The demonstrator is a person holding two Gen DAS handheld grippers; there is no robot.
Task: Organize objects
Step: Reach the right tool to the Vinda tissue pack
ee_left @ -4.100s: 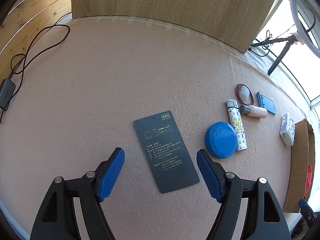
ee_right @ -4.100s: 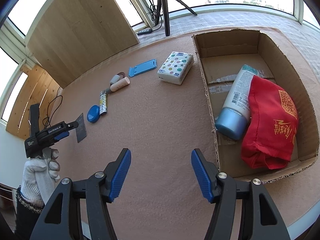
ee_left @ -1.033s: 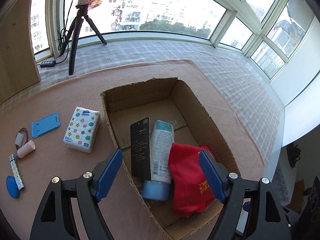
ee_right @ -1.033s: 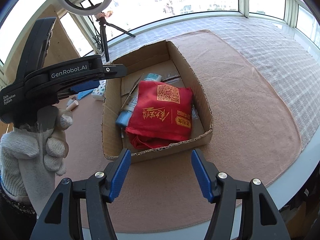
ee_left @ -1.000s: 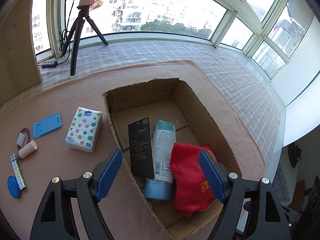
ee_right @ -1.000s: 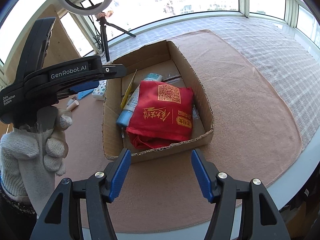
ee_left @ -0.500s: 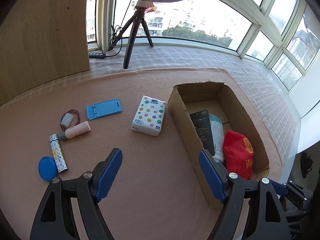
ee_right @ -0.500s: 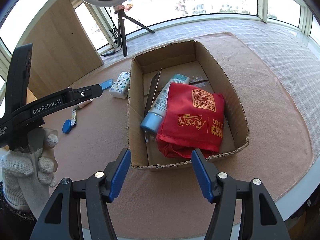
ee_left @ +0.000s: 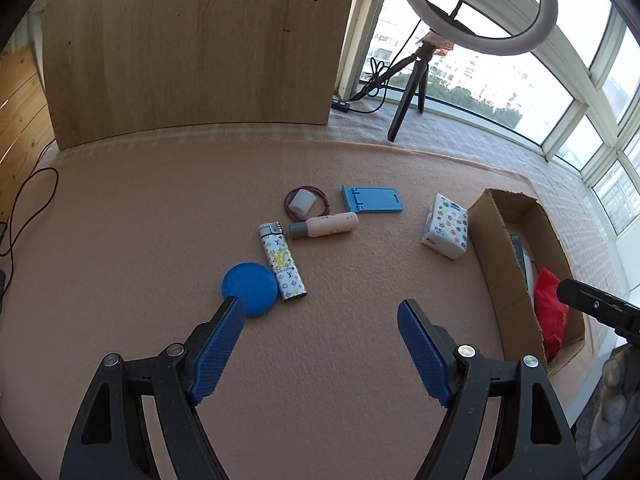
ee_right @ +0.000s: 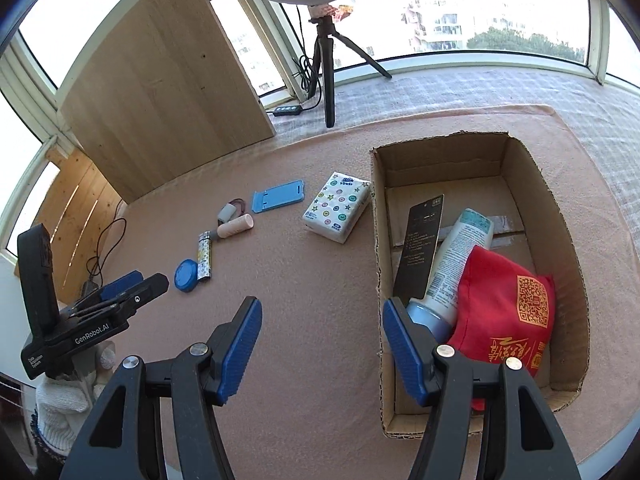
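Both the left gripper (ee_left: 320, 340) and right gripper (ee_right: 322, 344) gape wide, empty — only the right wrist view shows inside the cardboard box (ee_right: 568, 240): black card (ee_right: 420, 244), bottle (ee_right: 456, 256), red pouch (ee_right: 504, 312).

A pink felt mat (ee_left: 160, 208) carries a blue disc (ee_left: 249, 289), lighter (ee_left: 282, 261), tissue pack (ee_left: 446, 231) and cardboard box (ee_right: 568, 240).

The left wrist view looks down and forward along the wide-apart fingers of the left gripper (ee_left: 320, 344) from close above the pink mat (ee_left: 160, 220), with the cardboard box (ee_left: 486, 240) far right of the jaws. The right wrist view looks likewise along the right gripper (ee_right: 322, 344), the cardboard box (ee_right: 440, 148) just ahead-right. Both share the blue lid (ee_left: 249, 289) (ee_right: 186, 276), tissue pack (ee_left: 446, 226) (ee_right: 338, 206) and ring-light tripod (ee_left: 408, 92) (ee_right: 326, 60).
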